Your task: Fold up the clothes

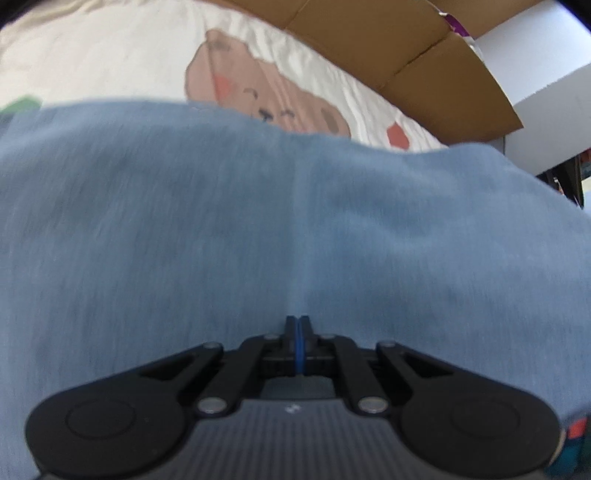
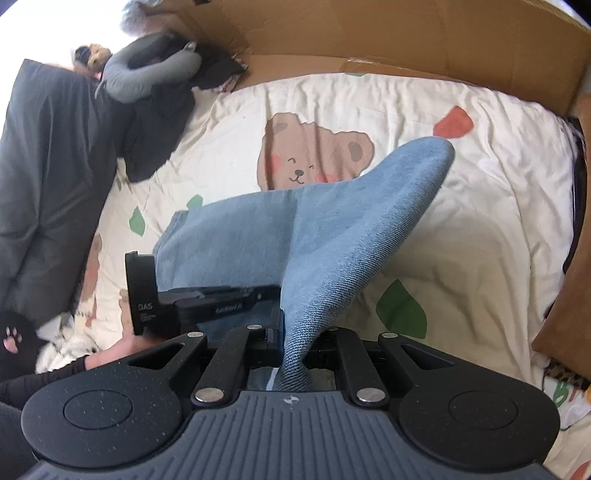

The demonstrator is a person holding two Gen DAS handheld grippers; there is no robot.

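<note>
Both the left gripper [image 1: 299,325] and right gripper [image 2: 295,332] are pinching the blue denim garment [image 2: 332,236] tight, lifting it mid-fold, nothing yet laid flat.

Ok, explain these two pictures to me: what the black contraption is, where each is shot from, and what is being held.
No robot here: a person carries hand-held tongs in each hand, each with a camera looking along its fingers. One picture looks out from the left tongs, the other from the right tongs. Below lies a cream bedsheet printed with bears, with cardboard behind it. Both tongs are shut on a blue denim garment, lifting part of it off the sheet. In the right view, the left tongs show from the side.
</note>
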